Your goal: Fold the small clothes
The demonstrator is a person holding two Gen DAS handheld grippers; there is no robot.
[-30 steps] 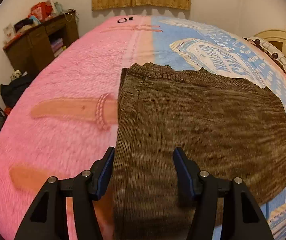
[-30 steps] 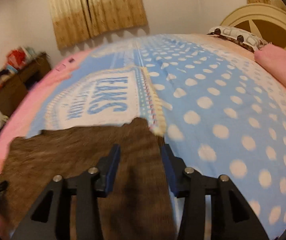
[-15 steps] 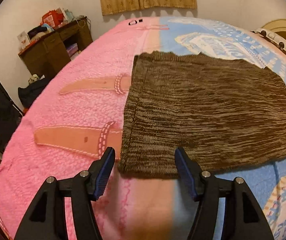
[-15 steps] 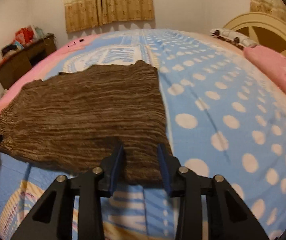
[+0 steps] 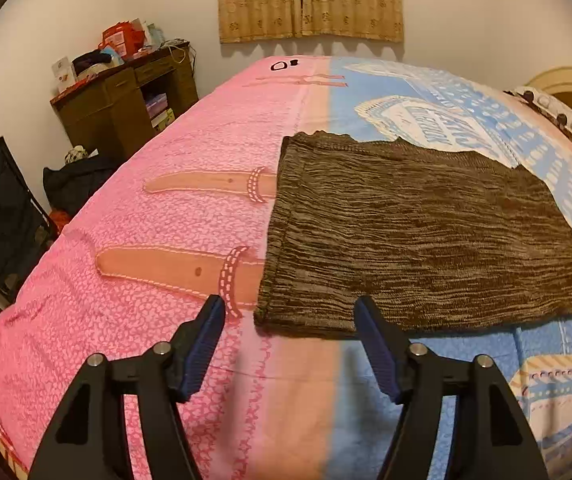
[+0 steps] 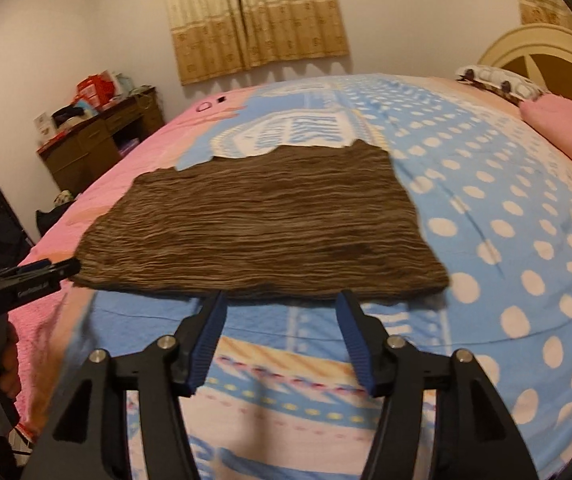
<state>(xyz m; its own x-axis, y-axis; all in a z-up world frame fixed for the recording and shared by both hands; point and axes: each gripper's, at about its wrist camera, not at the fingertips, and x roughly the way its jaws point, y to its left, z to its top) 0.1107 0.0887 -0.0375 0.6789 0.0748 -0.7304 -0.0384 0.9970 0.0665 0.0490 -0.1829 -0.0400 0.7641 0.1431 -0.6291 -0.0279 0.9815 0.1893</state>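
A brown ribbed knit garment lies flat on the bed, spread wide; it also shows in the right wrist view. My left gripper is open and empty, just short of the garment's near left corner. My right gripper is open and empty, just short of the garment's near edge toward its right side. The left gripper's tip shows at the left of the right wrist view, next to the garment's left corner.
The bed cover is pink on the left and blue with white dots on the right. A pink pillow and headboard lie at the right. A cluttered brown desk and dark bags stand left of the bed.
Both grippers have drawn back from over the garment to just off its near edge. The right gripper's jaws have opened wider. The garment now lies flat and whole in view.
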